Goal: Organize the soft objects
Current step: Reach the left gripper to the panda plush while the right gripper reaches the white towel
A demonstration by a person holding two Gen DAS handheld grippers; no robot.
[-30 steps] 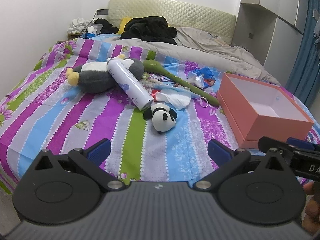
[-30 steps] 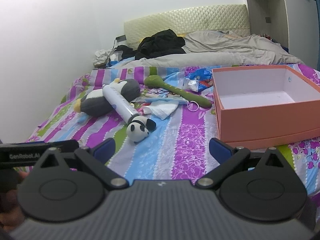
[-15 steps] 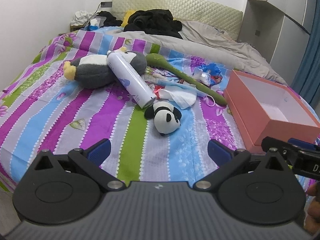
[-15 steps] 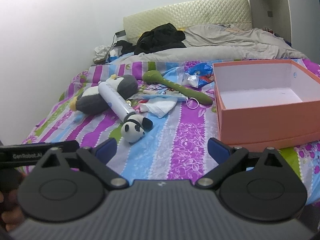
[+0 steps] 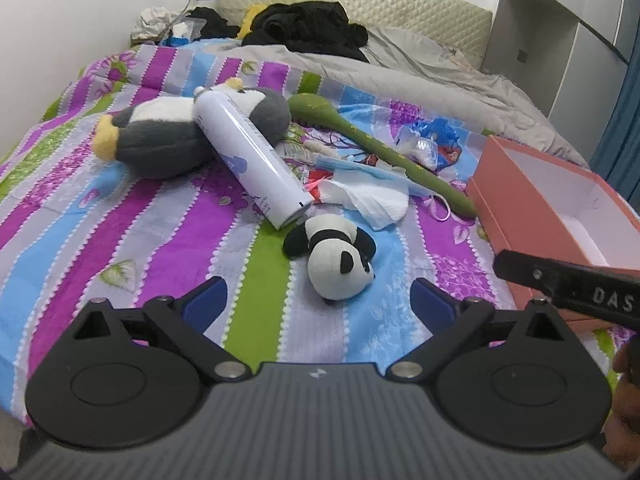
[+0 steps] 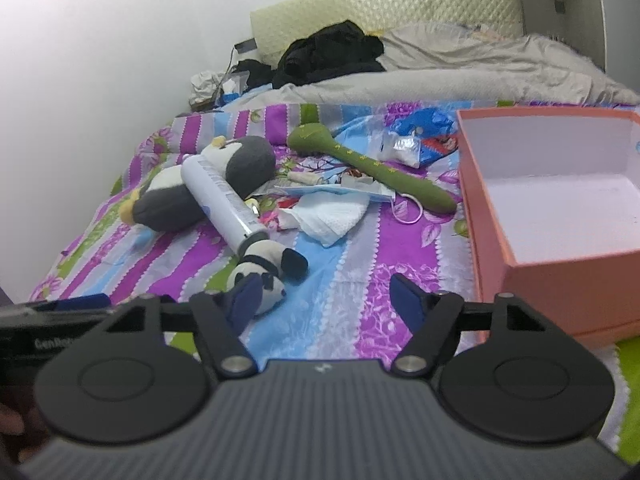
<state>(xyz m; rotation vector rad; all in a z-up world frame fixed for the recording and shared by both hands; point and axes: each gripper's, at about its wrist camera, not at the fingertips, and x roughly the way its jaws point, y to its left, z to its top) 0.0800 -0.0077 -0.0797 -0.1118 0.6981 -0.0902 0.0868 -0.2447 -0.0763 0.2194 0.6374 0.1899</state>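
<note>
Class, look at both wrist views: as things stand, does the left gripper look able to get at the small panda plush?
Probably yes. The left gripper is open, and the small panda plush lies just ahead on bare bedspread. Only the spray can lies close behind it.

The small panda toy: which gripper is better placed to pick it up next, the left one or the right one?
Probably the left. The small panda lies almost centred ahead of the open left gripper. For the right gripper, also open, it sits off to the side, behind one finger.
</note>
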